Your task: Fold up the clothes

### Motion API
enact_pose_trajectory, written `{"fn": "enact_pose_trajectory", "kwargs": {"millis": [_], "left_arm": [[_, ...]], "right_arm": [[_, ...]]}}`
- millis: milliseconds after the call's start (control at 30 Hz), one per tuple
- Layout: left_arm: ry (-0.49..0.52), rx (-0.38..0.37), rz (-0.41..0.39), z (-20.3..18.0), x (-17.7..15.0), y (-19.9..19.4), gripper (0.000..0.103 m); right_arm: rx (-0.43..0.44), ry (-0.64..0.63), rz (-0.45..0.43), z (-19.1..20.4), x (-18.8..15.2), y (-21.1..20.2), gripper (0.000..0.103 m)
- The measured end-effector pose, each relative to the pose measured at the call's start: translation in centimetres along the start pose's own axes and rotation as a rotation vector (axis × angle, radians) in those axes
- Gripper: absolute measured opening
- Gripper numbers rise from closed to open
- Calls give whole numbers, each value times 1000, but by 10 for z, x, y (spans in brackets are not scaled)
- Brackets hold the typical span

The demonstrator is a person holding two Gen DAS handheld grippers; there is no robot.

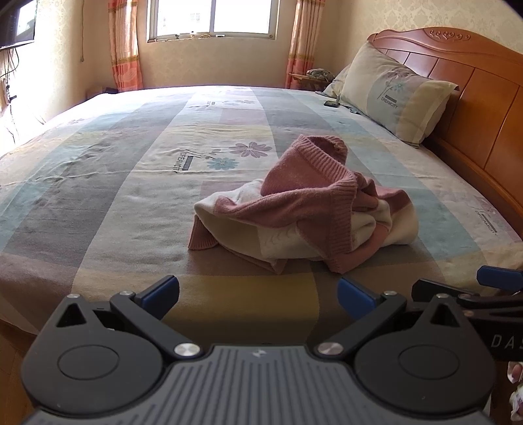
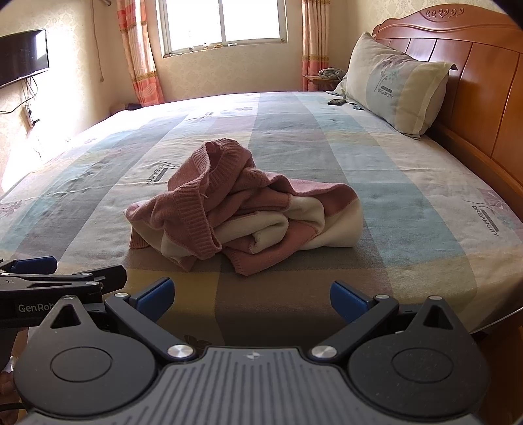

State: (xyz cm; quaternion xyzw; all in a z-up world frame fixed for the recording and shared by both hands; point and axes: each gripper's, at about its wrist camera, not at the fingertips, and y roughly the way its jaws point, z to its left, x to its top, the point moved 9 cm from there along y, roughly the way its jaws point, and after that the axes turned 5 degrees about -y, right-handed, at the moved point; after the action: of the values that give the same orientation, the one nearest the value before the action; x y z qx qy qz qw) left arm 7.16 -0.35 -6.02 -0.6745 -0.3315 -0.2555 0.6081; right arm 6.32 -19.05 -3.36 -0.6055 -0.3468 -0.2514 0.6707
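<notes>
Left gripper (image 1: 258,296): spread wide, nothing between the blue pads, held over the near edge of the bed, tilted down toward it.
Sweater, left wrist view (image 1: 304,212): pink and cream knit, crumpled in a heap on the bedsheet (image 1: 98,196), ahead of the pads and slightly right, not touched.
Open room, left wrist view: flat sheet all round the heap, widest to the left and toward the far edge under the window (image 1: 212,16).
Neighbour tool: right gripper (image 1: 457,287) just beside at the right edge, blue tip visible, letters "DAS" on its body.
Writing, left wrist view: "DREAMCITY" on the sheet beside a flower print and on the pillow (image 1: 395,94).

Right gripper (image 2: 250,299): jaws splayed fully, empty, likewise over the near bed edge and angled down.
Sweater, right wrist view (image 2: 242,212): ahead of the pads, slightly left of centre, ribbed hem on top, clear of both fingers.
Open room, right wrist view: bare sheet right of the heap up to the wooden headboard (image 2: 474,65); pillow (image 2: 395,81) leaning against it, well apart from the sweater.
Room: curtains (image 2: 140,49) either side of the window, dark screen (image 2: 23,55) on the left wall, small dark object (image 2: 336,102) near the pillow, too small to identify.
Writing, right wrist view: "GenRob" on the left gripper (image 2: 59,281) at the left edge; "DREAMCITY" on sheet and pillow.
</notes>
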Motion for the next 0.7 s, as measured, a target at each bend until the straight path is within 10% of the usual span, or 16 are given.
{"fn": "enact_pose_trajectory", "kwargs": {"millis": [700], "left_arm": [[-1,9,18,0,-1,6,102]], "right_arm": [[2,-5,14,0,-1,5,103]]}}
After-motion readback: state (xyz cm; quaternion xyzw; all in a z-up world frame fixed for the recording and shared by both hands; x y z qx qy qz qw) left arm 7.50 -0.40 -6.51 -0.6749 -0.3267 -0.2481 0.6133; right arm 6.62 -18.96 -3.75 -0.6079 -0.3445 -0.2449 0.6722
